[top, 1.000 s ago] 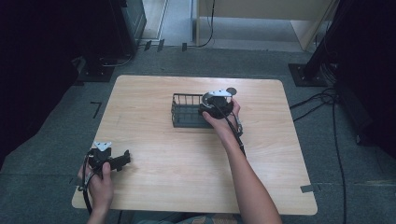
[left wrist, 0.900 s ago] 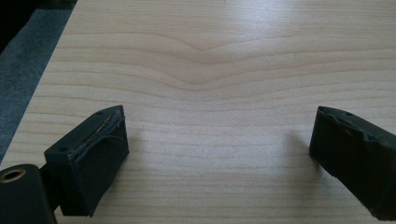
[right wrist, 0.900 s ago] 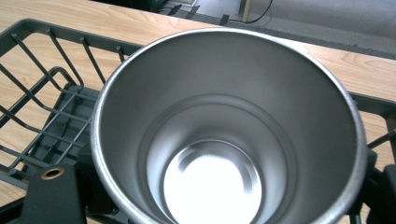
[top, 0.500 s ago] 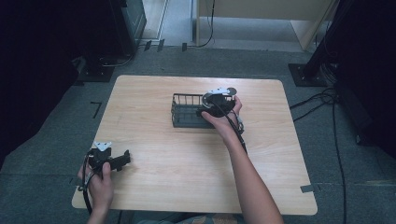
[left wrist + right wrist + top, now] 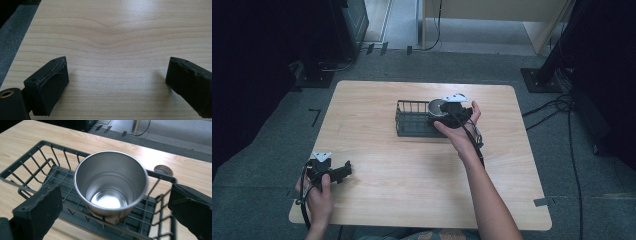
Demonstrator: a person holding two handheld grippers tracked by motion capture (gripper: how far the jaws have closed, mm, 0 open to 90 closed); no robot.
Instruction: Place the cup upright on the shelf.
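One steel cup (image 5: 110, 185) stands upright inside the wire basket (image 5: 30, 167), at its right end. The right gripper (image 5: 112, 207), jaws just spread wide, flanks the cup without touching it. Well away from the basket, the left gripper (image 5: 117, 85) sits agape over bare table (image 5: 112, 30).

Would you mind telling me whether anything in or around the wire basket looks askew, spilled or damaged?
Nothing stands out. The steel cup stands upright and empty in the dark wire basket, with no spill on the wooden table. The right tongs have just been opening and are clear of the cup. The left tongs rest open over bare wood.
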